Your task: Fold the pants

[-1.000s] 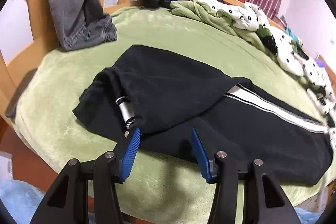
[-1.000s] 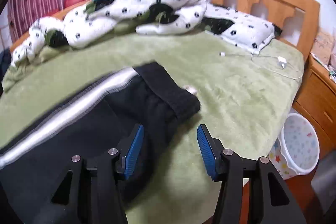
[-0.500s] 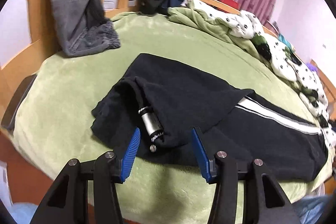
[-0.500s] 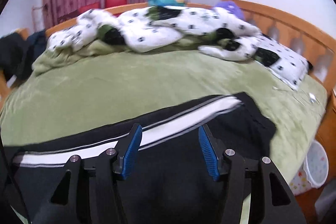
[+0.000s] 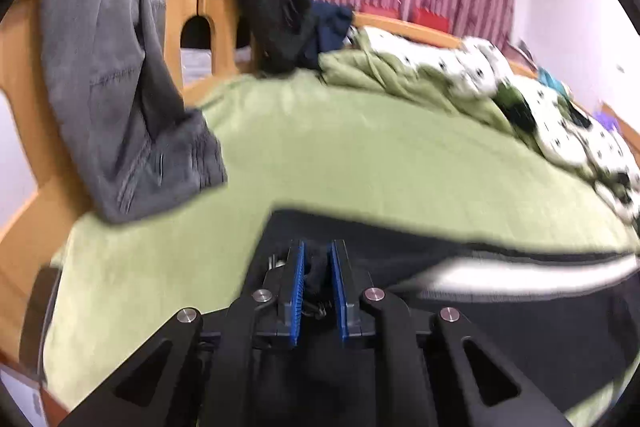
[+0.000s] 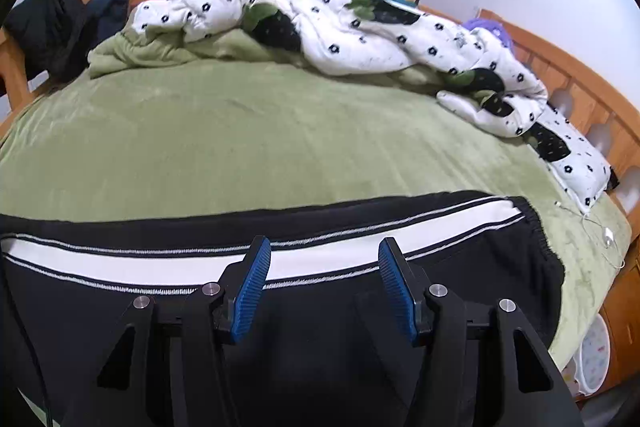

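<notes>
Black pants [image 6: 340,311] with a white side stripe [image 6: 132,263] lie along the near edge of a green bed [image 6: 260,139]. In the left wrist view my left gripper [image 5: 317,259] is shut on a bunch of the black pants fabric [image 5: 400,251] near the waist end; the view is blurred. In the right wrist view my right gripper [image 6: 325,267] is open and empty, held over the middle of the pants leg just short of the stripe. The cuffed leg end [image 6: 536,239] lies to its right.
A crumpled white spotted duvet [image 6: 360,31] and a green blanket [image 6: 140,51] are piled at the far side. Grey trousers [image 5: 120,87] and dark clothes [image 5: 276,11] hang on the wooden footboard [image 5: 192,3]. A charger cable [image 6: 600,227] lies at the right edge, with a white bin [image 6: 592,351] below.
My left gripper has moved forward and shut on the pants' waist fabric. My right gripper has swung from the cuff end to over the middle of the leg, still open.
</notes>
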The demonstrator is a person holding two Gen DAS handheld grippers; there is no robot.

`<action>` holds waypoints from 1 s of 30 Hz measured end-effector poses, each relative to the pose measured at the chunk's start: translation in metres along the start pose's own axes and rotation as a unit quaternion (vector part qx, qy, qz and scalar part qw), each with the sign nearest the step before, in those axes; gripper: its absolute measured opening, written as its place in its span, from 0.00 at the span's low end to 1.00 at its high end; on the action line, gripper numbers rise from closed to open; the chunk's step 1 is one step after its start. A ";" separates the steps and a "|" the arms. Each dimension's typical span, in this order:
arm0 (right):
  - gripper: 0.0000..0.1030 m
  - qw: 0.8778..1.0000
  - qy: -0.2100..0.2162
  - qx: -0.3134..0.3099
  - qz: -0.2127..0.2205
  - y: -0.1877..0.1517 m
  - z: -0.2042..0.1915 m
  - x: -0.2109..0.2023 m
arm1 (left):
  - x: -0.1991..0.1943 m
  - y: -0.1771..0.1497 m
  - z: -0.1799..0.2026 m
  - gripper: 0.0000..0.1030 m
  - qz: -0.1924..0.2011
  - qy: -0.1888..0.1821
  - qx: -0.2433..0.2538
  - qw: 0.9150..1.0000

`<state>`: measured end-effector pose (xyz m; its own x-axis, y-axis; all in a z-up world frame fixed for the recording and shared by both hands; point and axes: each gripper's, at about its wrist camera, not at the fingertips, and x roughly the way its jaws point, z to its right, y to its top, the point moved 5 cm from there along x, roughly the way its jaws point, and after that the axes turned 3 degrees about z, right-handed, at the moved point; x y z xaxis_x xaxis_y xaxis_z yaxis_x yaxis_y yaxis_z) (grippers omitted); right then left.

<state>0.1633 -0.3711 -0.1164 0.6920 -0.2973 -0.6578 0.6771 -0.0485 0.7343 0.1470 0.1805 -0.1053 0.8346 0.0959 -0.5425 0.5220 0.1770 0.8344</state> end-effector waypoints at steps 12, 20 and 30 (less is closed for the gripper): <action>0.54 0.999 -0.001 -0.031 -0.008 -0.007 -0.019 0.006 | 0.038 0.016 -0.010 0.64 -0.011 -0.004 -0.064 0.998; 0.54 0.999 0.022 -0.028 0.007 -0.008 -0.021 -0.010 | -0.041 -0.067 0.014 0.64 -0.084 -0.103 -0.078 0.988; 0.54 0.999 0.047 -0.008 0.014 -0.012 -0.007 -0.025 | -0.055 -0.161 0.056 0.64 -0.169 -0.248 -0.236 0.924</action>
<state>0.1394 -0.3562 -0.1099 0.7302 -0.2073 -0.6511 0.6613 -0.0254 0.7497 0.0274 0.0915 -0.2045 0.6779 -0.4820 -0.5551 0.7296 0.5344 0.4269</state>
